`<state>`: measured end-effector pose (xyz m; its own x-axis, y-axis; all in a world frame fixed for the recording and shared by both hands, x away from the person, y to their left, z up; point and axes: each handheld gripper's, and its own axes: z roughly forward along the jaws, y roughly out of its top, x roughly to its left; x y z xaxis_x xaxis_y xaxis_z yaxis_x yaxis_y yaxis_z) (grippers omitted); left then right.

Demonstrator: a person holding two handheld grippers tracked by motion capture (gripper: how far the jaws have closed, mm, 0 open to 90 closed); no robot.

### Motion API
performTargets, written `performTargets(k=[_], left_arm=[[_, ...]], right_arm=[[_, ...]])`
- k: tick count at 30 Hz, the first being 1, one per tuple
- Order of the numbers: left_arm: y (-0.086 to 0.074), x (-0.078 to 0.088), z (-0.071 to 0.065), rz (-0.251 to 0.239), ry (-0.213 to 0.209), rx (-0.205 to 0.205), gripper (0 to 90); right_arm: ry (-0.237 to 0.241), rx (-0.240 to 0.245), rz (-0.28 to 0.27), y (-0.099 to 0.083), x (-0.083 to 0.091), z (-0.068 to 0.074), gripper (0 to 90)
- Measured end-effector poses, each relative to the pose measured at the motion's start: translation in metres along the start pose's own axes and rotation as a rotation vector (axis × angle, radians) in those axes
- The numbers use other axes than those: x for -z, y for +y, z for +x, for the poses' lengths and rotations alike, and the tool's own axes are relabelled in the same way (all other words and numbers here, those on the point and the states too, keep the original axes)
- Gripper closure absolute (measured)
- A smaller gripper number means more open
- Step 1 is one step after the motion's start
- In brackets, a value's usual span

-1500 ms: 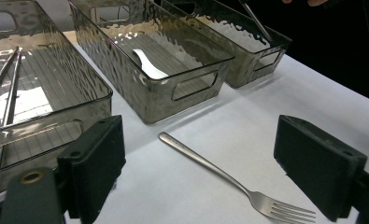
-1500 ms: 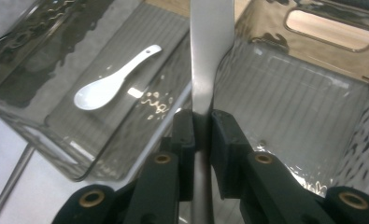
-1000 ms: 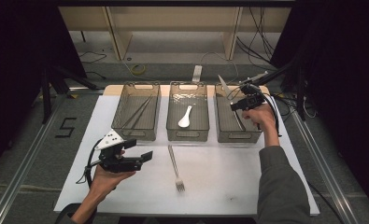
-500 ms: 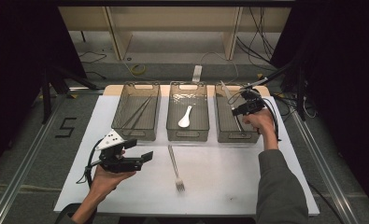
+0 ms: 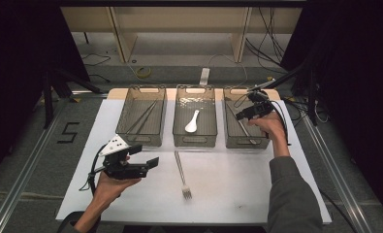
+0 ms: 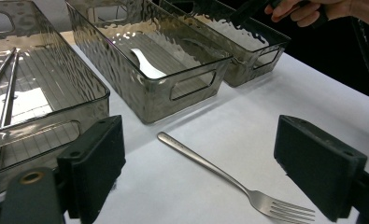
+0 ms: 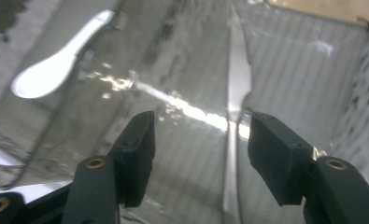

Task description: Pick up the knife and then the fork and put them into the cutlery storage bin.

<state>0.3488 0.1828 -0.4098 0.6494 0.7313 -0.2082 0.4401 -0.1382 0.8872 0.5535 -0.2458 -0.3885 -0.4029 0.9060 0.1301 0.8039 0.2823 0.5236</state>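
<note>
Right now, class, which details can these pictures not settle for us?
- Knife in the right bin: its tip, cut off by the top edge of the right hand-held gripper view.
- Fork: some tines, cut off by the left view's bottom edge.
- Chopsticks: ends lost behind rippled bin walls, high view.

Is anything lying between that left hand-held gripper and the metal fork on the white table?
Nothing visible does. The left hand-held gripper has open jaws, and only bare white tabletop separates it from the silver metal fork.

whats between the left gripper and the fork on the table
Nothing: bare white table separates the left gripper from the fork, as the high view shows.
</note>
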Motion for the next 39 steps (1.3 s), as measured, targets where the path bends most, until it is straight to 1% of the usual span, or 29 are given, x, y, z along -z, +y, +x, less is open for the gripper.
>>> performTargets(k=[3,4,8,11,13,16,18,21,22,26,27,29,30,32,34,36,39], left_arm=[[0.000,0.000,0.000,-0.001,0.000,-0.002,15.8],[0.000,0.000,0.000,-0.001,0.000,-0.002,15.8],[0.000,0.000,0.000,-0.002,0.002,0.001,15.8],[0.000,0.001,0.000,-0.003,0.005,-0.002,15.8],[0.000,0.001,0.000,-0.003,0.007,-0.002,15.8],[0.000,0.001,0.000,-0.003,0.006,-0.005,15.8],[0.000,0.000,0.000,-0.003,0.007,-0.003,15.8],[0.000,0.000,0.000,-0.004,0.006,-0.005,15.8],[0.000,0.000,0.000,-0.004,0.006,-0.007,15.8],[0.000,0.000,0.000,-0.004,0.006,-0.005,15.8],[0.000,0.000,0.000,-0.004,0.005,-0.005,15.8],[0.000,-0.001,0.000,-0.003,0.005,-0.008,15.8],[0.000,-0.001,0.000,-0.004,0.006,-0.007,15.8],[0.000,0.000,0.000,-0.004,0.005,-0.006,15.8],[0.000,-0.001,0.000,-0.003,0.004,-0.007,15.8],[0.000,-0.001,-0.001,-0.004,0.004,-0.007,15.8],[0.000,-0.001,-0.001,-0.004,0.004,-0.009,15.8]], right_arm=[[0.023,0.046,-0.031,0.001,0.006,0.012,39.3],[0.029,0.053,-0.038,0.001,0.008,0.017,38.3],[0.061,0.126,-0.080,-0.003,0.019,0.037,37.5],[0.094,0.163,-0.121,-0.008,0.029,0.051,37.9],[0.101,0.194,-0.138,-0.013,0.034,0.060,38.0],[0.119,0.237,-0.168,-0.020,0.039,0.074,39.8],[0.143,0.251,-0.192,-0.027,0.040,0.082,41.3],[0.180,0.272,-0.211,-0.036,0.040,0.092,41.6],[0.198,0.275,-0.217,-0.040,0.039,0.095,42.0],[0.246,0.282,-0.234,-0.053,0.033,0.104,43.2],[0.259,0.288,-0.228,-0.056,0.031,0.107,43.3],[0.267,0.309,-0.217,-0.059,0.029,0.113,44.4],[0.272,0.312,-0.222,-0.060,0.029,0.116,45.7],[0.305,0.321,-0.227,-0.063,0.027,0.121,48.0],[0.315,0.334,-0.223,-0.066,0.024,0.129,52.4],[0.335,0.359,-0.211,-0.068,0.020,0.137,55.5],[0.347,0.385,-0.202,-0.070,0.013,0.148,61.1]])
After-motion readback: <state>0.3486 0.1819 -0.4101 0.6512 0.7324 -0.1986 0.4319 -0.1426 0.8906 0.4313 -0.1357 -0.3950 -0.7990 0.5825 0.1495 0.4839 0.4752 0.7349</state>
